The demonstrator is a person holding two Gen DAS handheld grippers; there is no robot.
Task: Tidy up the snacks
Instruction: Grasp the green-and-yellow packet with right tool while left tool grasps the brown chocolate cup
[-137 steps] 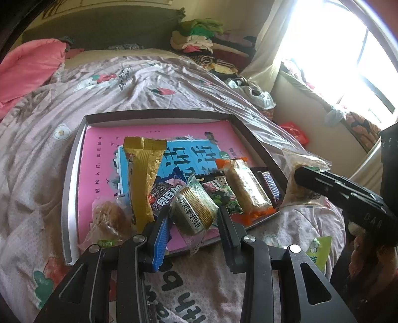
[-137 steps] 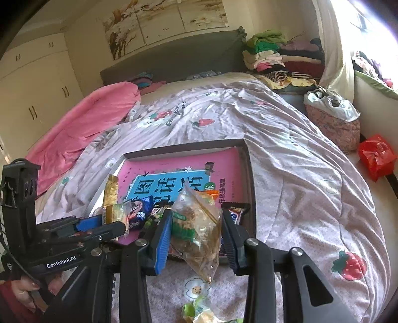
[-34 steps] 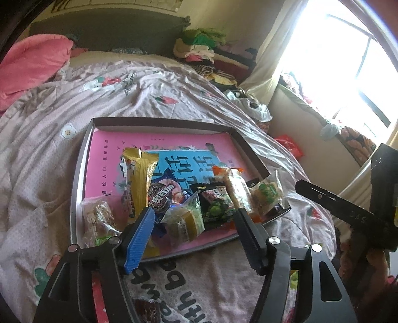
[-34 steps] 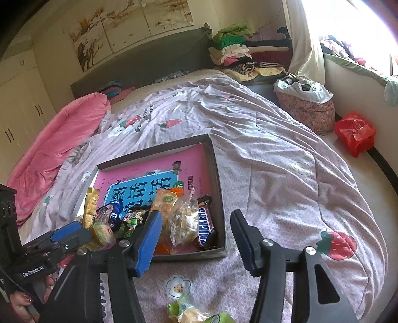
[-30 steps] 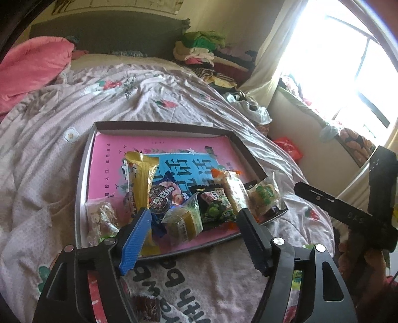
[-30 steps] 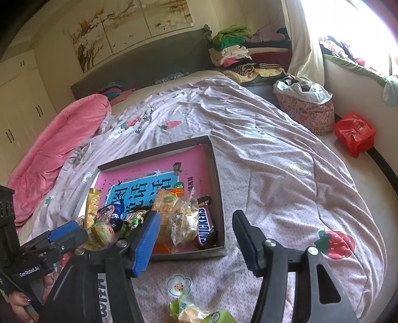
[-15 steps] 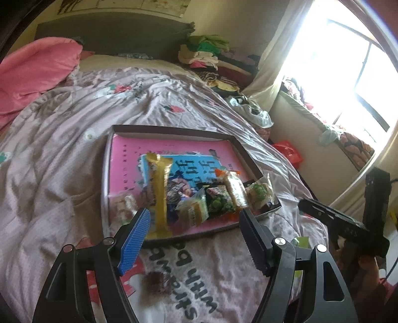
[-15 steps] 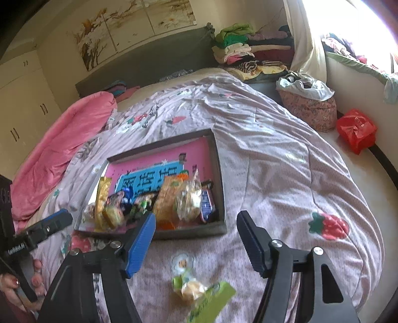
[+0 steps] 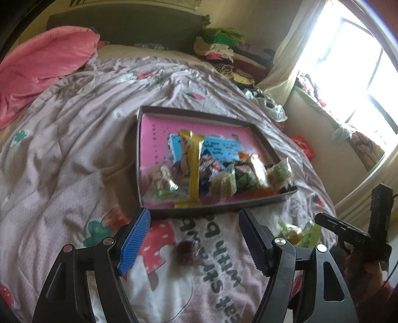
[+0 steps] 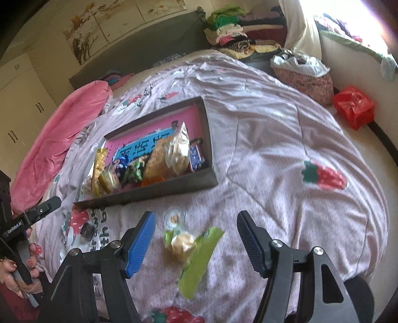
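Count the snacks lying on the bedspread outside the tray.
2: a green-wrapped pastry snack in front of the right tongs, and a small dark wrapped snack in front of the left tongs. Others may be hidden.

You face a bed with a strawberry-print quilt (image 10: 273, 139), a pink duvet (image 9: 42, 67), folded clothes (image 10: 231, 22), and a red bag (image 10: 354, 109).

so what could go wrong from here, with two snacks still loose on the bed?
1. The green packet lies on soft, wrinkled quilt between the open fingers of the right gripper; closing could pinch fabric with it or crush the pastry inside.
2. The dark snack under the left gripper is small and blurred, easy to miss or push into the quilt.
3. The tray is already crowded along its near edge; another snack dropped there may slide out.
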